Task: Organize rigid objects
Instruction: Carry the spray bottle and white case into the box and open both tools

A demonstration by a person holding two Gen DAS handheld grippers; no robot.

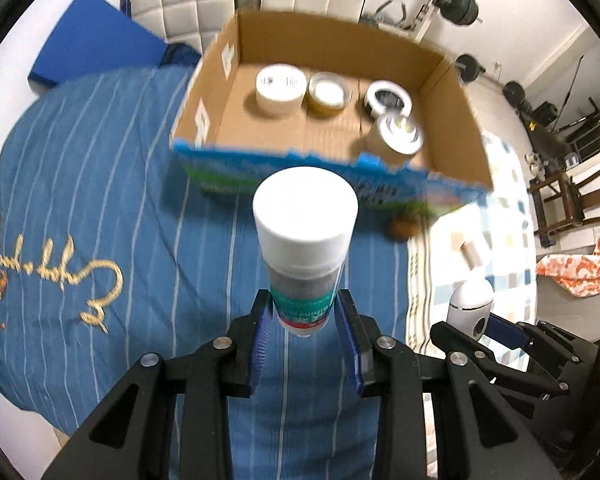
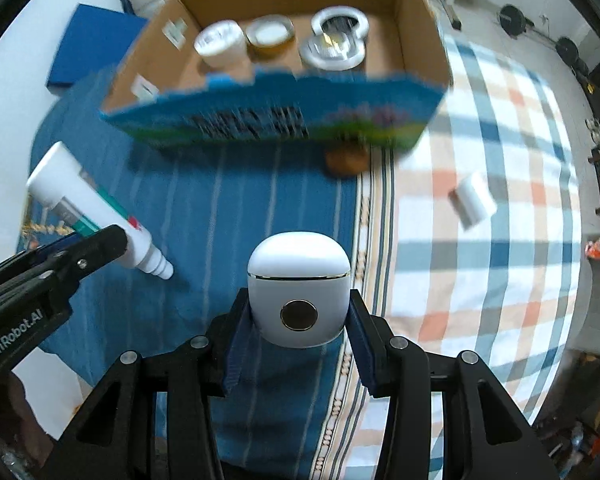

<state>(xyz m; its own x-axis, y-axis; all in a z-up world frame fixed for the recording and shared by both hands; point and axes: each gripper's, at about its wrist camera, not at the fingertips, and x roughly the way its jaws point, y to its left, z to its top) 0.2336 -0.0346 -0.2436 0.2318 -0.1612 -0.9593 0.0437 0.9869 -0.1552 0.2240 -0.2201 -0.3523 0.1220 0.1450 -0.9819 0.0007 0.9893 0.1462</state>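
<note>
My left gripper (image 1: pixel 304 312) is shut on a white-capped tube (image 1: pixel 305 240) with a teal label, held above the blue striped bedcover; the tube also shows in the right wrist view (image 2: pixel 96 208). My right gripper (image 2: pixel 298 312) is shut on a white rounded case (image 2: pixel 298 288) with a dark round button; the case also shows in the left wrist view (image 1: pixel 470 308). Ahead stands an open cardboard box (image 1: pixel 452 120) (image 2: pixel 416 20) holding a white tape roll (image 1: pixel 280 90), a yellowish tape roll (image 1: pixel 329 94) and two silver-white round items (image 1: pixel 400 132).
A small white cylinder (image 2: pixel 474 198) lies on the checked sheet to the right. A brown round object (image 2: pixel 346 160) sits under the box's front wall. A blue pad (image 1: pixel 96 44) lies at the far left. Chairs and gym weights stand beyond the bed.
</note>
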